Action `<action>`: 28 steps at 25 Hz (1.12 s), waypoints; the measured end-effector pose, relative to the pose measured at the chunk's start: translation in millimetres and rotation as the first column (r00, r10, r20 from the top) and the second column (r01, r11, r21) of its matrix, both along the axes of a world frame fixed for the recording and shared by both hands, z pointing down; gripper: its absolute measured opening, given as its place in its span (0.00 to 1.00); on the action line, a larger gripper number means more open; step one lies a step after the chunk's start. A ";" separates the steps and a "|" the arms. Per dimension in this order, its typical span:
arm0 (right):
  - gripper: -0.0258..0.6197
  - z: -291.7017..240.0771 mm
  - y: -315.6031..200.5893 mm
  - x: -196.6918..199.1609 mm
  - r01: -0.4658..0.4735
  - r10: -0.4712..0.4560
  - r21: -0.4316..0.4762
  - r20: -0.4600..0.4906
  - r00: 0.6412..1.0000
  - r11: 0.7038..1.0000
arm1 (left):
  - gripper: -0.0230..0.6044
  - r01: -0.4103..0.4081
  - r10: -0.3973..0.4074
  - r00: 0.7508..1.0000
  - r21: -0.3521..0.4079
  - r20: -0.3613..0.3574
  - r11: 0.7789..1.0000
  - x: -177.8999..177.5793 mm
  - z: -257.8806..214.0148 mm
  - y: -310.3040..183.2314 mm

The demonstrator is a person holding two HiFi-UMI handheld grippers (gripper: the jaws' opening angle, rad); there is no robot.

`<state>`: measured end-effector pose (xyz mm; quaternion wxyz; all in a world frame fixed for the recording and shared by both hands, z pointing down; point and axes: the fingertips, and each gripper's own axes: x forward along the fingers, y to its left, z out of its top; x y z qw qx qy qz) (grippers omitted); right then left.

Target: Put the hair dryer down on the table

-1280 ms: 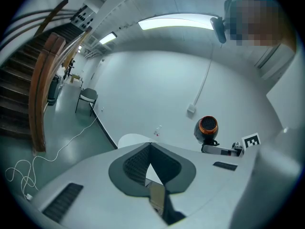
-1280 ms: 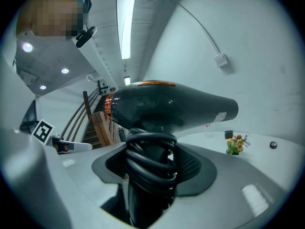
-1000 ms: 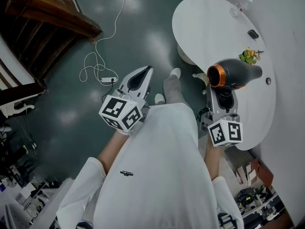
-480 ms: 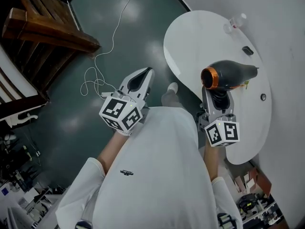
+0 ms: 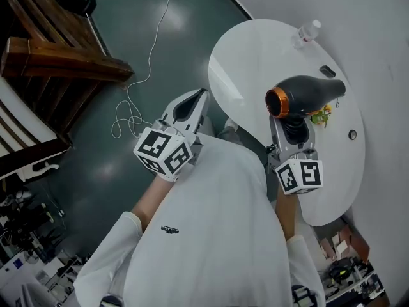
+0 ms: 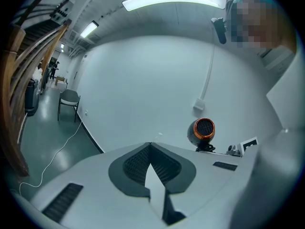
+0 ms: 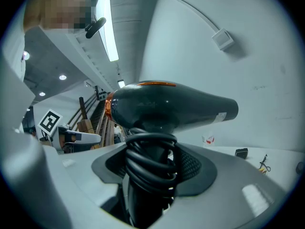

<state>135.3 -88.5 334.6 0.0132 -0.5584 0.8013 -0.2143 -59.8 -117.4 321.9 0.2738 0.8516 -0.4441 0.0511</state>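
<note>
"Since a second ago the round white table [image 5: 255, 56] has slid further in under the hair dryer [image 5: 305, 96], which was only at its near edge then. It's held up over the top, not set down yet."

"What's got hold of it?"

"My right gripper [image 5: 293, 130], jaws spread wide and clamped on the upright handle, just where the black cord [image 7: 151, 163] is coiled round it. The barrel lies level above my grip, orange ring toward my left. My left gripper [image 5: 192, 104] is pinched together on nothing, out over the floor [image 5: 96, 152] beside the table."

"How will it handle?"

"Stiff, smooth plastic shell. I'd judge it top-heavy, with the bulk above my pads, so it'll want to tip. The coils are springy, and I can't quite tell whether I'm biting plastic or only cord, so it may squirm as I let go. The handle is the right place to hold. I'd lay it on its side on bare tabletop, clear of the bottle [image 5: 307, 31] and the small yellow-green thing [image 5: 321, 114]."
</note>
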 end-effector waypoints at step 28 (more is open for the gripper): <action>0.47 48.6 -41.1 -3.8 0.056 -0.061 -0.114 -0.041 0.997 0.992 | 0.05 -0.010 0.012 1.000 -0.105 0.017 0.994 8.4 44.2 -30.7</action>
